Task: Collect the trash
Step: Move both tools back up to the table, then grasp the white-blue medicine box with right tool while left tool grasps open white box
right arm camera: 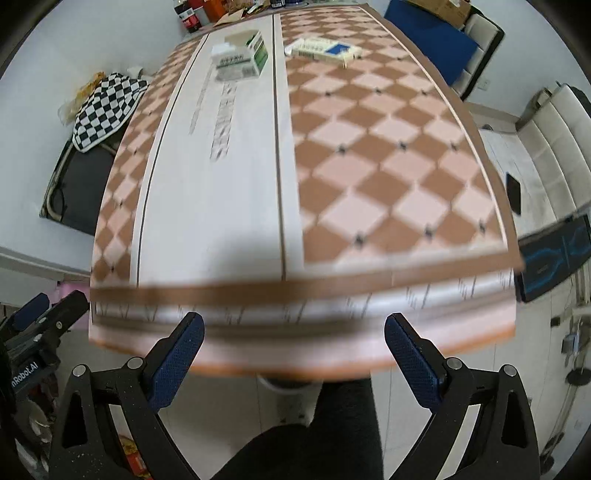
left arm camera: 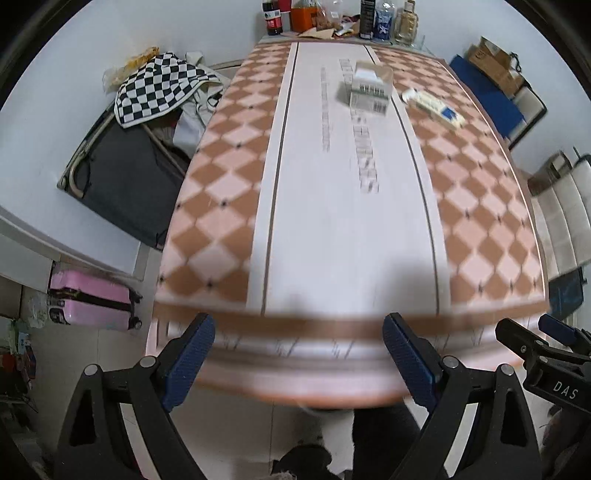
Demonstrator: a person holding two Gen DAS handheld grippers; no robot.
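A white and green carton (left arm camera: 369, 88) (right arm camera: 242, 55) lies at the far end of the long table (left arm camera: 332, 240) (right arm camera: 221, 206). To its right lies a flat white and blue box (left arm camera: 436, 104) (right arm camera: 325, 50). My left gripper (left arm camera: 297, 354) hangs open above the table's near edge, nothing between its blue pads (left arm camera: 190, 362). My right gripper (right arm camera: 293, 350) is open too, also over the near edge and empty. Each gripper shows at the side of the other's view: the right gripper (left arm camera: 532, 332) and the left gripper (right arm camera: 55, 306). The picture is blurred by motion.
Bottles and clutter (left arm camera: 332, 18) crowd the table's far end. A checkered cloth (left arm camera: 159, 85) lies over a dark suitcase (left arm camera: 129, 177) on the left, a pink suitcase (left arm camera: 92, 299) nearer. White chairs (right arm camera: 546, 147) and a blue board (right arm camera: 432, 40) stand right. A person's dark trouser leg (right arm camera: 314, 443) shows below.
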